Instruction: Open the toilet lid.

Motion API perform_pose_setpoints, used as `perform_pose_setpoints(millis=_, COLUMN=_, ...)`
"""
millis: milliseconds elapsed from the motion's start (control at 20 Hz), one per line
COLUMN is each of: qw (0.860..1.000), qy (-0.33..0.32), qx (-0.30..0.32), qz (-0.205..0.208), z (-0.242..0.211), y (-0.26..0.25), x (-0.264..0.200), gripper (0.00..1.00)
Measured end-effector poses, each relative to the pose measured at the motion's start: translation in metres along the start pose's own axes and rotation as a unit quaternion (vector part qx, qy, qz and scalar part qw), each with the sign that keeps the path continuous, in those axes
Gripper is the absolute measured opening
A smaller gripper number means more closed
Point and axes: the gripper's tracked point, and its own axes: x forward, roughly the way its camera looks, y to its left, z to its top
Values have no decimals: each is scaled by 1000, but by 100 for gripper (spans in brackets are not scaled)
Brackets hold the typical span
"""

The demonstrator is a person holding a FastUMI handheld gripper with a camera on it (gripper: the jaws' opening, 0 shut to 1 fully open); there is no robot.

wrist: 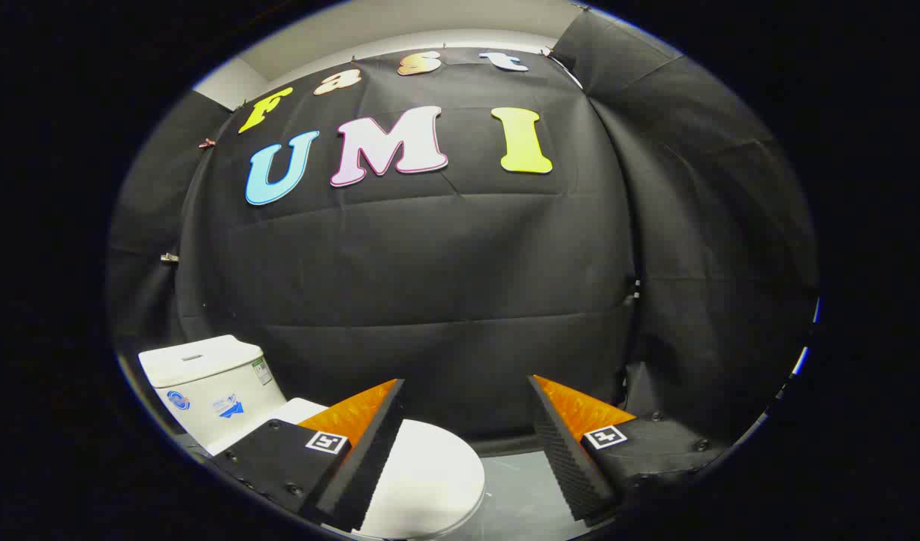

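Nothing legible: stickers on the toilet tank [208, 387] too small, square markers on the claw [467, 409] carry no text.

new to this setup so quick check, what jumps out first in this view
The white toilet stands out against the black cloth wall, its lid down, with the cistern behind it. The hand-held gripper is open above it, its left finger over the lid, touching nothing.
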Motion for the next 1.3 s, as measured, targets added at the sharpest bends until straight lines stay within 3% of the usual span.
perform_pose_setpoints(millis=1300, qw=1000, qy=13, qx=2, qz=-1, z=-7, y=-1, x=1, gripper=98)
